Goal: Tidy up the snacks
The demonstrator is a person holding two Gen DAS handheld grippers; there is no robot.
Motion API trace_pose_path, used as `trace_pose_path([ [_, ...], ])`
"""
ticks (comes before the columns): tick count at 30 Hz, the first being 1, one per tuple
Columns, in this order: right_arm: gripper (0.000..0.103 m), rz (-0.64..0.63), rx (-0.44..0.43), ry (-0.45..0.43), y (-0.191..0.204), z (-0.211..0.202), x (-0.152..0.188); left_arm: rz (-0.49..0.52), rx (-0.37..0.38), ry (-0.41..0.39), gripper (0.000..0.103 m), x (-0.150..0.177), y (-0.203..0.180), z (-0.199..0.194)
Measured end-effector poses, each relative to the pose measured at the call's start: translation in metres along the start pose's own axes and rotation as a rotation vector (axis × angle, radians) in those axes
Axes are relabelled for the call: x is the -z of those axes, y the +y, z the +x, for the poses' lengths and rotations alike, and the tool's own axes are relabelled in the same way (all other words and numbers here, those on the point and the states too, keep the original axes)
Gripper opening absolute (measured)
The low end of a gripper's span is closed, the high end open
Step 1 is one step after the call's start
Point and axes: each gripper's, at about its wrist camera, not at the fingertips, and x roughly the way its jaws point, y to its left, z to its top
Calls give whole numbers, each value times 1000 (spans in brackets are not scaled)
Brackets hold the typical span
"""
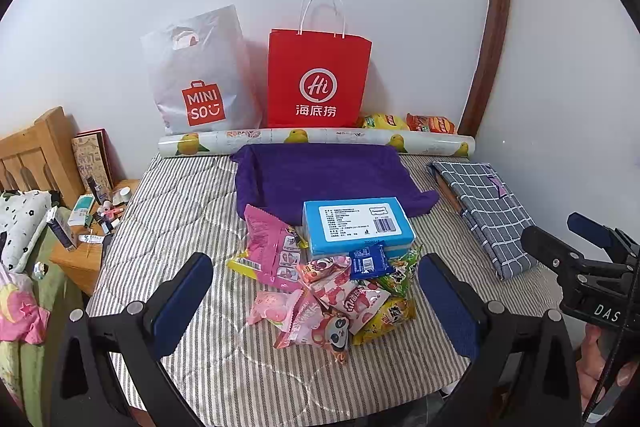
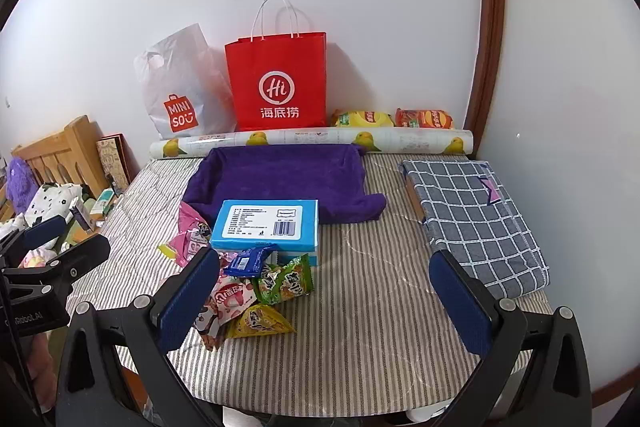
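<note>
Snack packets (image 1: pixel 332 299) lie heaped and unsorted on a striped bed (image 1: pixel 192 211), pressed against a blue box (image 1: pixel 356 227) at the front edge of a purple towel-lined tray (image 1: pixel 320 175), which holds nothing. The left claw (image 1: pixel 316 303) and right claw (image 2: pixel 324 303) both hover spread wide and hold nothing, so sorting appears not yet begun. Two chip bags (image 2: pixel 392 118) sit at the wall behind a rolled lemon-print sheet (image 2: pixel 312 139), beside a red paper bag (image 2: pixel 280 87). Open bedding lies between the heap and a folded checked cloth (image 2: pixel 476 215); the near mattress edge is close.
</note>
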Motion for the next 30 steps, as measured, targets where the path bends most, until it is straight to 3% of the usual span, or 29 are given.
trace_pose_path([
  [22,103,15,-6,-25,0,6,-2,-27,10,-9,103,-2,16,15],
  [30,103,13,-30,47,3,41,11,-55,-25,40,103,5,36,42],
])
